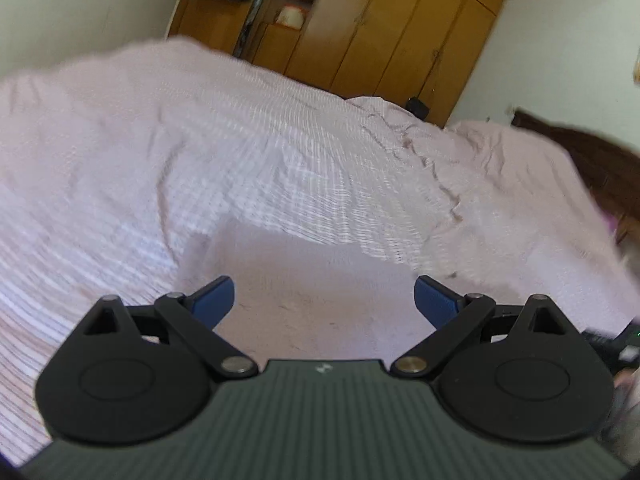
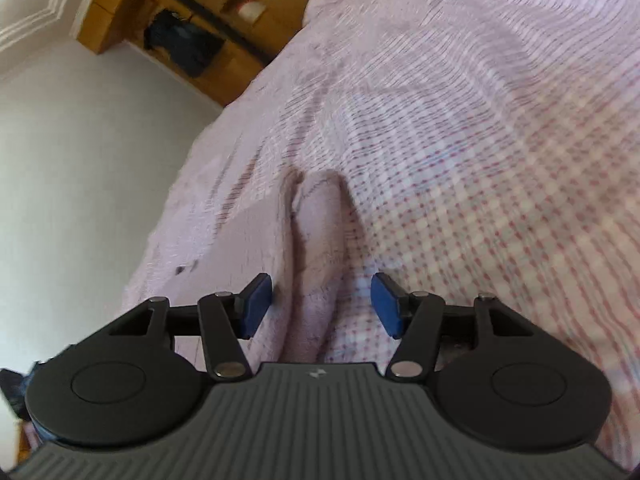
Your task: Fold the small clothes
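A small pale pink fleecy garment [image 1: 316, 280] lies flat on the pink checked bedspread [image 1: 248, 148], right in front of my left gripper [image 1: 324, 300], which is open with blue pads spread wide just above it. In the right wrist view the same garment [image 2: 316, 240] shows a raised fold running away from me between the blue pads. My right gripper [image 2: 322, 306] is open, its jaws standing on either side of that fold without closing on it.
A wooden wardrobe [image 1: 380, 28] with open shelves stands beyond the bed. A rumpled pink pillow area [image 1: 500, 168] and a dark wooden headboard [image 1: 592, 160] lie to the right. A white wall [image 2: 80, 160] is to the bed's left.
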`<state>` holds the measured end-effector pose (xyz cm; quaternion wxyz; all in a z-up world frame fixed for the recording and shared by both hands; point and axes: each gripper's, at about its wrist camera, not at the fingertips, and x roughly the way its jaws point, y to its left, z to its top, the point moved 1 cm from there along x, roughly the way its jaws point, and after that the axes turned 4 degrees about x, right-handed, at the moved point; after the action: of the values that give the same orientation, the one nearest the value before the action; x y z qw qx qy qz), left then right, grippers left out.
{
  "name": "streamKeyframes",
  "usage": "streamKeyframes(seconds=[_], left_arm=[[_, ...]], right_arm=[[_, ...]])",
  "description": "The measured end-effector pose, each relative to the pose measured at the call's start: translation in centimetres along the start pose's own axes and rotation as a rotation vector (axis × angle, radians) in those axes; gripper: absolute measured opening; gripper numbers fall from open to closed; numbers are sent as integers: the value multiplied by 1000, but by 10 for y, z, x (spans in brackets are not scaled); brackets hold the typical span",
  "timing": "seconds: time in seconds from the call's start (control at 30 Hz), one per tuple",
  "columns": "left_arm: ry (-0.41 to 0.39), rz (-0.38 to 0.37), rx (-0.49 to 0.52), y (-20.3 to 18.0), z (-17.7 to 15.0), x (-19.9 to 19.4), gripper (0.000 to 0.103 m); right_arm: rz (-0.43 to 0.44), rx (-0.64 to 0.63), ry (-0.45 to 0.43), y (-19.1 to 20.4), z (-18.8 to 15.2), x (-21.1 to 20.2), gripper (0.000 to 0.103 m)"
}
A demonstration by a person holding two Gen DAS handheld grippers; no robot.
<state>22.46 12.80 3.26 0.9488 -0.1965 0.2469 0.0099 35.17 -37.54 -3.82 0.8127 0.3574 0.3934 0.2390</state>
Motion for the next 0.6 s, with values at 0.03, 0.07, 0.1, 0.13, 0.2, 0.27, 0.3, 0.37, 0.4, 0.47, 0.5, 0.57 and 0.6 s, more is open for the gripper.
streamKeyframes(seconds=[0.03, 0.07, 0.1, 0.13, 0.2, 0.27, 0.3, 0.37, 0.4, 0.47, 0.5, 0.57, 0.6], left_arm=[[19, -17, -32, 1, 1, 5, 98], [36, -37, -48, -1, 3, 11, 98], [42, -53, -46, -3, 5, 15, 98], [37, -61, -27, -5, 6, 16, 98], [14, -60, 49, -12, 8, 13, 98], [-19, -39, 131, -18, 8, 11, 98], [-41, -24, 169, -20, 8, 10, 98], [-56, 7, 215, -19, 8, 13, 98], [-52, 26, 236, -18, 8, 15, 98], [-60, 49, 272, -18, 9, 16, 98], [-64, 55, 288, -17, 9, 16, 98], [-65, 56, 337, -17, 7, 18, 98], [-70, 60, 358, -17, 7, 20, 98]], right_arm=[[18, -20, 4, 1, 3, 7, 63], [25, -38, -1, 2, 7, 17, 61], [33, -33, -6, 1, 8, 23, 50], [42, -2, -11, -3, 10, 30, 44], [61, 51, -14, -10, 12, 35, 27], [68, 55, -31, -9, 13, 33, 20], [80, 28, -51, -5, 12, 30, 17], [84, -9, -72, 6, 13, 24, 15], [89, -16, -85, 15, 11, 18, 15], [87, -20, -116, 31, 9, 14, 15], [63, -11, -132, 37, 8, 16, 15], [-32, 34, -175, 55, 8, 19, 15], [-56, 61, -179, 65, 7, 21, 15]])
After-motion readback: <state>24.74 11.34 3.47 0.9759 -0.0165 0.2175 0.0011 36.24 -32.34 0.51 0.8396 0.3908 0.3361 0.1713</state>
